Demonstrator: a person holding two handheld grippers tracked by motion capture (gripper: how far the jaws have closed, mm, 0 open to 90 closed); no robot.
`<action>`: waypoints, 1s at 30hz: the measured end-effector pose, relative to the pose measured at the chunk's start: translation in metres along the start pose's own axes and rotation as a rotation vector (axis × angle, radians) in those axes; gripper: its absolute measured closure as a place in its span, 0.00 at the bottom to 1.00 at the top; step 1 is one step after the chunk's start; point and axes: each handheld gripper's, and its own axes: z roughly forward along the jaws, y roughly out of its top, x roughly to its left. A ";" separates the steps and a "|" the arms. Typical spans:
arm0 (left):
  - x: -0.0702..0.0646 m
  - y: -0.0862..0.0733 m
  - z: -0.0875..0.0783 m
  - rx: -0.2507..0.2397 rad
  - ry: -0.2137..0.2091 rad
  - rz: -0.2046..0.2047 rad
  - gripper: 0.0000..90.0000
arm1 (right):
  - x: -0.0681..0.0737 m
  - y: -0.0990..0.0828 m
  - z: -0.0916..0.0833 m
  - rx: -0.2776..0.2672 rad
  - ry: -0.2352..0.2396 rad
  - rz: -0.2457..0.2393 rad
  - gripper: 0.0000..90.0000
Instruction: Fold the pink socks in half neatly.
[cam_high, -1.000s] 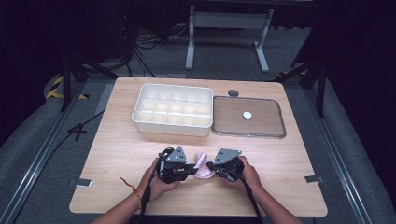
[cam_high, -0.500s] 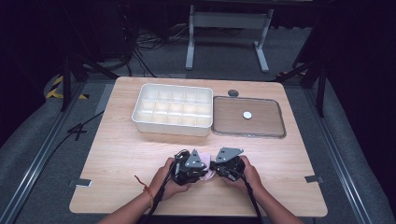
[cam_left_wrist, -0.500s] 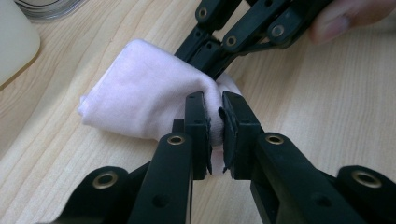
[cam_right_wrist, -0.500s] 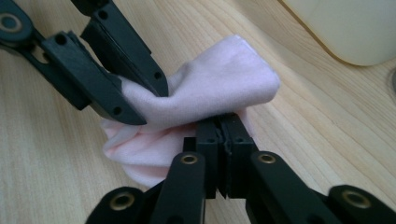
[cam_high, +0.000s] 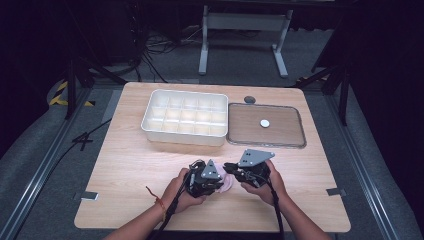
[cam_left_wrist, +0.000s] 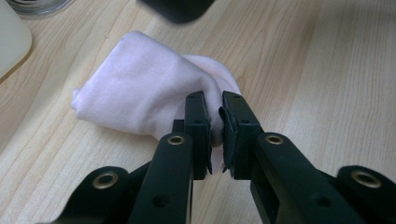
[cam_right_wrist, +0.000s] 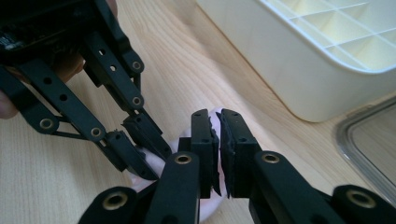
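- Being folded near the table's (cam_high: 125, 165) front edge, a pink cloth (cam_left_wrist: 140, 95) is being pinched at one corner by the left gripper (cam_left_wrist: 215, 122), so it stays anchored.
- The right gripper (cam_right_wrist: 217, 140) is being eased open; whether it is gripping fabric cannot be told.
- The compartment tray (cam_high: 185, 117) is being left waiting behind.

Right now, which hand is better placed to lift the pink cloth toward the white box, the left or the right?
Probably the left. The left gripper is shut on a fold of the pink cloth. The right gripper has just been opening slightly, its jaws nearly closed above the cloth, with nothing visibly between them. The white box lies ahead.
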 end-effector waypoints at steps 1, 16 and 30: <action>0.000 0.001 0.000 0.002 0.002 0.005 0.90 | 0.001 0.000 0.003 0.005 0.002 -0.003 0.95; -0.008 0.000 0.004 0.016 0.005 0.033 0.83 | -0.002 -0.017 0.034 0.106 0.036 0.009 0.99; -0.009 -0.003 -0.024 -0.082 -0.063 0.114 0.80 | -0.002 -0.020 0.035 0.104 0.037 0.018 0.99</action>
